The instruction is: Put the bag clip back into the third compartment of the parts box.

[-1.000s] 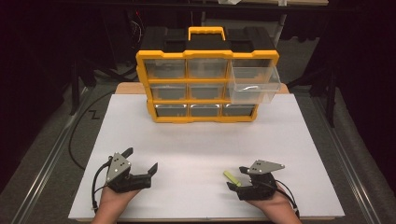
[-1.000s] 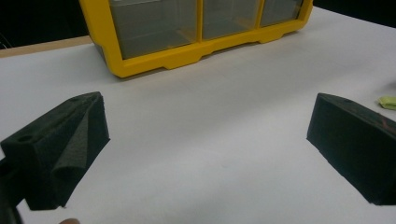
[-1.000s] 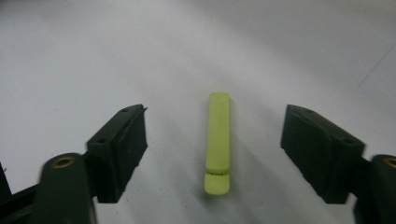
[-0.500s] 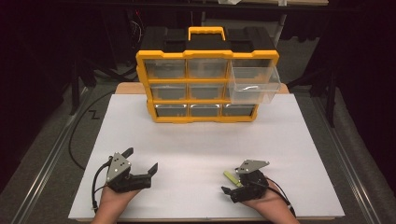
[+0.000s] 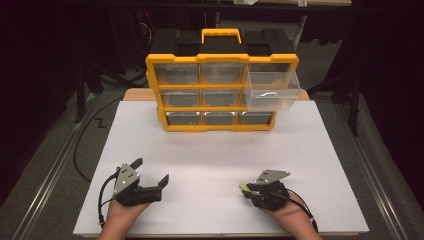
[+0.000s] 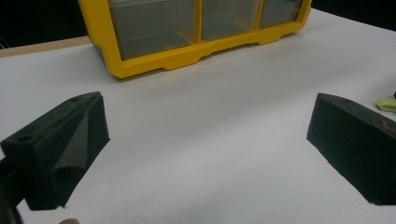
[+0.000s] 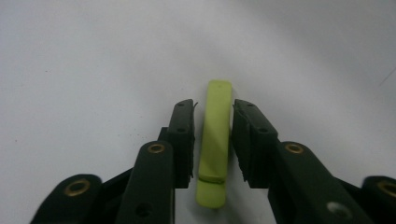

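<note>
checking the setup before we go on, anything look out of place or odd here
One thing: the top-right clear drawer of the yellow organiser is pulled out and hangs forward while the other drawers sit flush. A small lime-green strip lies between the right gripper jaws. The left gripper is open.

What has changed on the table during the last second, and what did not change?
The right gripper tipped downward toward the white board, bringing the yellow-green strip between its jaws lower; the strip sits between the jaws, a slight gap showing at each side. The left gripper remained open and in place. The organizer kept its top right drawer pulled out.
</note>
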Demonstrator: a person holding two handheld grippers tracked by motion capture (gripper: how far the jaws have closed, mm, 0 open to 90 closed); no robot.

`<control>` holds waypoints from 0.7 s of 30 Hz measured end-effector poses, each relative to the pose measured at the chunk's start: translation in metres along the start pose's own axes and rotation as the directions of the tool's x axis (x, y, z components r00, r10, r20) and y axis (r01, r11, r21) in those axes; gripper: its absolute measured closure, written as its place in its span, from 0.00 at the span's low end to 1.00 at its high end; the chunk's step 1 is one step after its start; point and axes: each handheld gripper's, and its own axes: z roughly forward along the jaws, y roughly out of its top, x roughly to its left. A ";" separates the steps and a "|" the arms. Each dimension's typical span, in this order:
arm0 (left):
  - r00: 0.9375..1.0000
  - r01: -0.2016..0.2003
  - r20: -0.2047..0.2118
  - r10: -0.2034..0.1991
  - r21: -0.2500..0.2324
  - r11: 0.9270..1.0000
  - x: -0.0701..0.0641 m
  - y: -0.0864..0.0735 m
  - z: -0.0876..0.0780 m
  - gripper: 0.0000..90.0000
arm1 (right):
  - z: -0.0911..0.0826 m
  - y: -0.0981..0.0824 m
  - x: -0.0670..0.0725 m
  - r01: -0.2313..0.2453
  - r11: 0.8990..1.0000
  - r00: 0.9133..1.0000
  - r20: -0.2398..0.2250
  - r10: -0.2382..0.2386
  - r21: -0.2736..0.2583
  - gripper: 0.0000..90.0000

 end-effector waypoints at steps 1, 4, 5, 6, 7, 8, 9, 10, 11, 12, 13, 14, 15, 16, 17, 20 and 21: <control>1.000 0.000 0.000 0.000 -0.001 1.000 0.000 0.000 0.000 0.00 | 0.000 0.000 -0.001 0.001 1.000 1.000 0.000 -0.001 -0.001 0.80; 1.000 -0.006 0.001 0.006 0.003 1.000 0.000 0.000 0.000 0.00 | 0.001 0.000 0.000 0.016 1.000 1.000 0.006 -0.016 -0.002 0.84; 1.000 -0.005 0.002 0.005 0.003 1.000 0.000 0.000 0.000 0.00 | 0.001 0.000 0.001 0.030 1.000 1.000 0.009 -0.030 -0.004 0.86; 1.000 -0.004 0.002 0.004 0.002 1.000 0.000 0.000 0.000 0.00 | 0.001 0.000 0.001 0.038 0.999 0.999 0.006 -0.038 -0.004 0.87; 1.000 -0.004 0.002 0.004 0.002 1.000 0.000 0.000 0.000 0.00 | 0.001 0.000 0.001 0.042 0.999 0.999 0.007 -0.042 -0.004 0.88; 1.000 -0.005 0.002 0.005 0.003 1.000 0.000 0.000 0.000 0.00 | 0.001 0.000 0.001 0.045 0.999 0.999 0.005 -0.045 -0.003 0.88; 1.000 -0.005 0.002 0.005 0.003 1.000 0.000 0.000 0.000 0.00 | 0.001 0.000 0.000 0.044 0.999 0.999 0.001 -0.044 -0.002 0.88; 1.000 -0.005 0.003 0.005 0.003 1.000 0.000 0.000 0.000 0.00 | 0.001 0.000 0.000 0.044 0.999 0.999 0.001 -0.044 -0.002 0.88; 1.000 -0.002 0.003 0.002 0.000 1.000 -0.001 0.000 0.000 0.00 | 0.001 0.001 -0.001 0.044 0.999 0.999 -0.011 -0.044 0.000 0.88; 1.000 -0.002 0.003 0.002 0.000 1.000 -0.001 0.000 0.000 0.00 | 0.001 0.001 -0.001 0.044 0.999 0.999 -0.011 -0.044 0.000 0.88; 1.000 0.000 0.003 0.000 -0.003 1.000 0.000 0.000 0.000 0.00 | 0.000 0.001 -0.002 0.041 0.999 0.999 -0.017 -0.041 -0.001 0.88; 1.000 -0.001 0.004 0.001 -0.003 1.000 0.000 0.000 -0.001 0.00 | -0.001 0.001 -0.003 0.044 0.999 0.999 -0.015 -0.044 -0.002 0.88; 1.000 0.000 0.004 0.000 -0.003 1.000 0.000 0.000 -0.001 0.00 | -0.002 0.001 -0.004 0.039 0.999 0.999 -0.018 -0.039 -0.008 0.88; 1.000 0.000 0.004 0.000 -0.003 1.000 0.000 0.000 -0.001 0.00 | -0.002 0.001 -0.004 0.039 0.999 0.999 -0.018 -0.039 -0.008 0.88; 1.000 0.003 0.004 -0.003 -0.003 1.000 0.000 0.000 -0.001 0.00 | -0.005 0.001 -0.006 0.029 0.999 0.999 -0.015 -0.029 -0.021 0.88; 1.000 0.006 0.011 -0.006 -0.004 1.000 0.000 0.000 -0.001 0.00 | -0.011 -0.001 -0.012 0.008 0.999 1.000 -0.019 -0.008 -0.036 0.88; 1.000 0.012 0.019 -0.012 -0.009 1.000 0.001 0.000 -0.001 0.00 | -0.012 -0.002 -0.014 0.005 0.999 1.000 -0.022 -0.006 -0.035 0.88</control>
